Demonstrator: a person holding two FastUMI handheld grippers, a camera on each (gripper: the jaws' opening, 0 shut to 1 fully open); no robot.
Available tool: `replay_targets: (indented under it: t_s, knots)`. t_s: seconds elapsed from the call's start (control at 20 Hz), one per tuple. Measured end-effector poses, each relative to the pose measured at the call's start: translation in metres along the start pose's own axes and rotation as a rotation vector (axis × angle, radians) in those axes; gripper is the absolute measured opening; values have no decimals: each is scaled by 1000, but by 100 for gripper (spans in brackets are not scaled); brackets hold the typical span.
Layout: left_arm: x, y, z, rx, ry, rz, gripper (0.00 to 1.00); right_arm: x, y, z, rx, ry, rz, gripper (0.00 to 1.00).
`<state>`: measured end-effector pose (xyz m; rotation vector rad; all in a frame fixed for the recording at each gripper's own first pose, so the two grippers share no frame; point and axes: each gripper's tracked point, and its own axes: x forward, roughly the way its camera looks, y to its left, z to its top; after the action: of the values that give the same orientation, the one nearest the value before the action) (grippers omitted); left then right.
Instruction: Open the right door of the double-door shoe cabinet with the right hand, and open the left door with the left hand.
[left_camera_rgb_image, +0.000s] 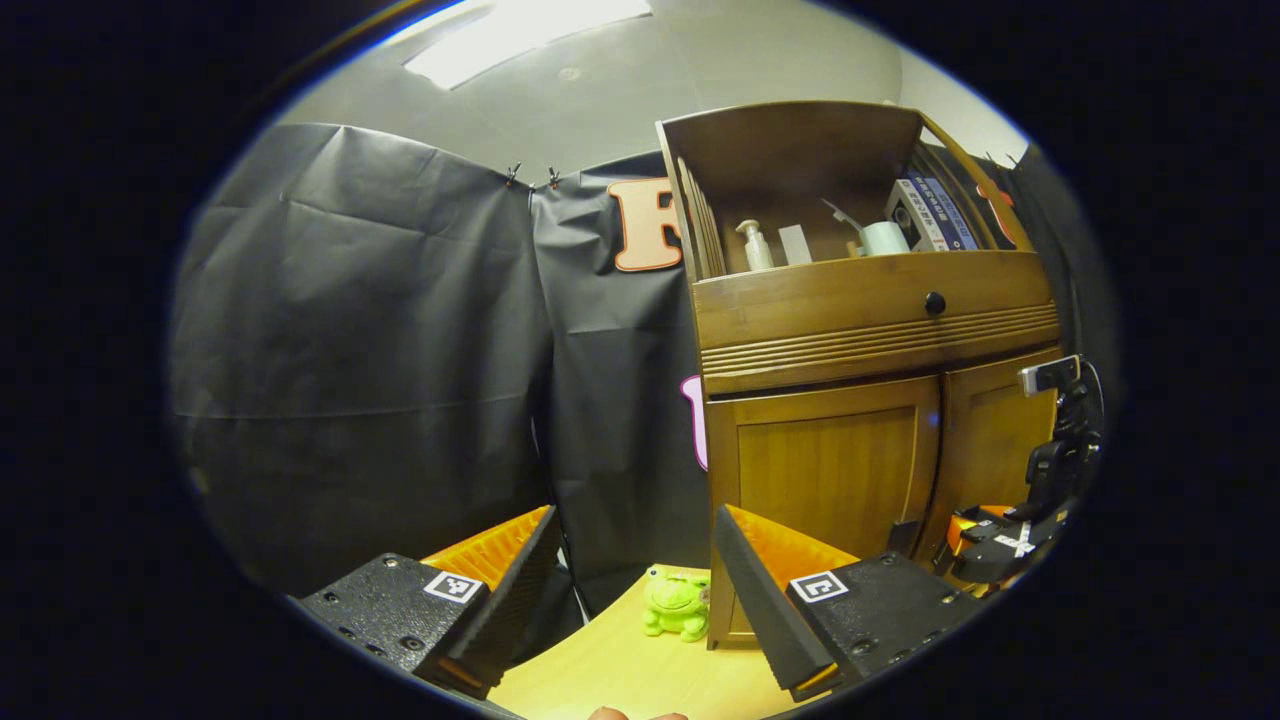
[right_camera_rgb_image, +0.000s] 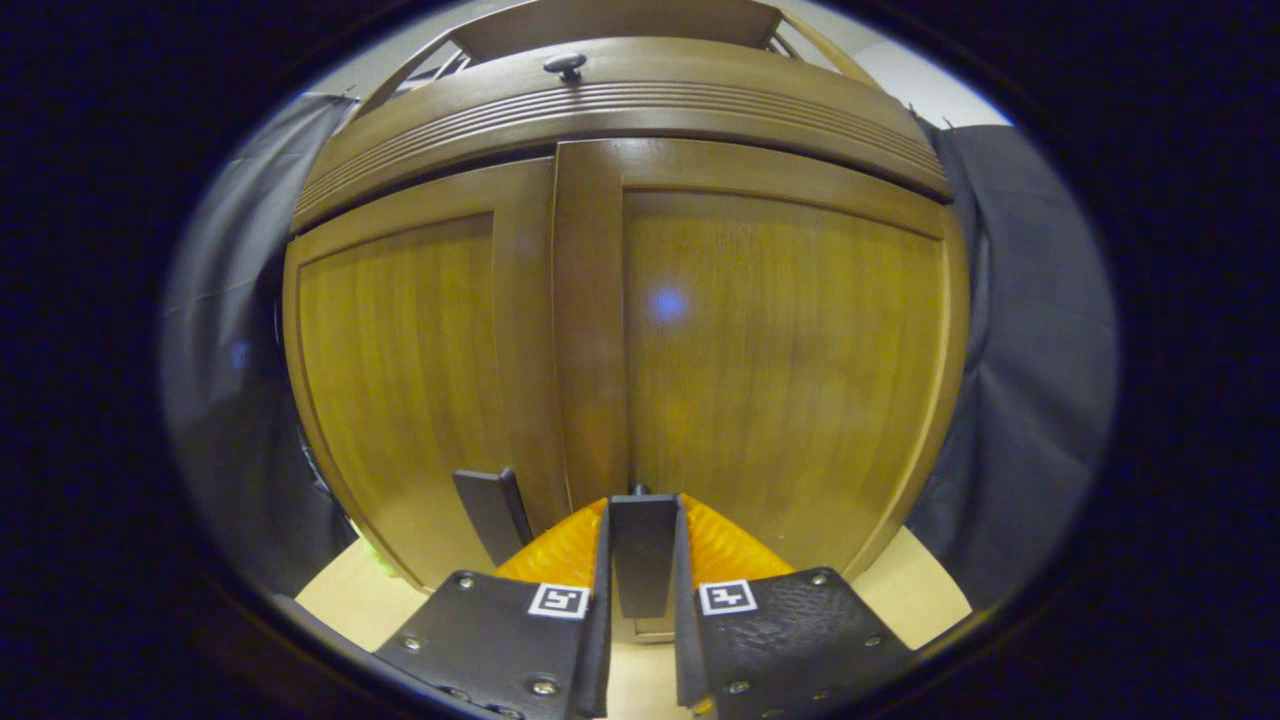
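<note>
Left gripper view: stands back, left of cabinet (left_camera_rgb_image: 870, 400), facing it obliquely. Right gripper view: close, square on doors (right_camera_rgb_image: 620, 350). Shared: cabinet front.

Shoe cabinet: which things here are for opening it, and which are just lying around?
For the job: wooden right door, wooden left door, dark flat door handle, right gripper, left gripper.
Lying about: green frog toy, white pump bottle, white roll.

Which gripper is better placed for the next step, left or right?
Right. The right gripper already clamps the right door's handle, so it could pull now. The left gripper is open, well back from the cabinet.
</note>
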<state>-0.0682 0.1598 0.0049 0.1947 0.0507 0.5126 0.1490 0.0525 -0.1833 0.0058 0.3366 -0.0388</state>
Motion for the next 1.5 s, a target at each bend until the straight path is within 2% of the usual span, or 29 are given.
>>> replay_targets:
  t_s: [0.3, 0.6, 1.0, 1.15, 1.2, 1.4, 1.45, 1.5]
  knots:
    - [-4, -16, 3, -38, -6, -74, 93, -13, -8, -4, 27, -12, -38, 26]
    - [-10, -41, -1, -96, 12, -178, 93, -26, -15, -7, 40, -7, -53, 24]
    - [-18, -87, -9, -133, 37, -325, 93, -46, -35, -12, 66, 1, -125, 23]
    - [-21, -108, -14, -142, 57, -379, 93, -64, -54, -14, 60, 3, -150, 24]
    - [-22, -114, -16, -147, 62, -398, 96, -68, -59, -15, 57, 4, -161, 23]
    - [-26, -137, -19, -152, 68, -463, 96, -84, -88, -19, 82, 3, -241, 23]
    - [-25, -142, -18, -148, 66, -476, 93, -88, -96, -20, 87, 5, -259, 23]
    - [-26, -148, -19, -146, 64, -490, 96, -93, -103, -19, 91, 2, -272, 22]
